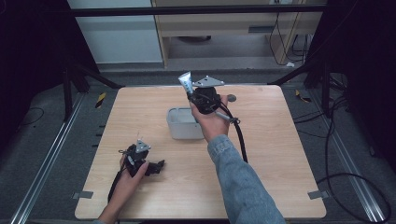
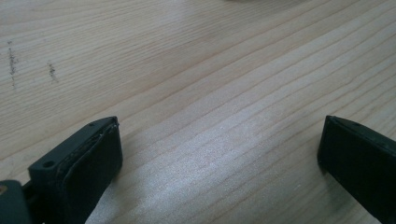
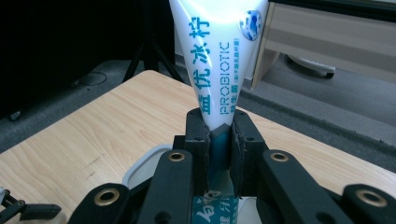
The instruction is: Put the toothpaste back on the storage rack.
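Right gripper: black two-jaw claw, jaws pressed onto a white soft plastic tube with teal lettering; held up over the table's far middle, above the far rim of the container.
Tube: pinched low on its body and standing up out of the jaws, flat crimped end uppermost in the high view — clear of the table and of the container.
Left gripper: black claw lying low near the table's front-left corner, jaws spread wide with bare wood between them; nothing held.
Container: pale grey rectangular plastic tub, open top, at the table's centre, just under and in front of the raised hand; contents cannot be told.
Small item: dark round disc on the wood near the far edge, to the right of the right gripper.
Risk: the tube is soft and glossy, so it could slip or swivel in the pinch — likely if the hand tilts or the grip eases before it is over the tub; a low pass could knock the tub's rim.
Surface: light wooden table, plain grain, a few faint dark marks.
Room: grey floor, metal rails at both sides, dark stands, loose black cables at right, pale cabinets behind.
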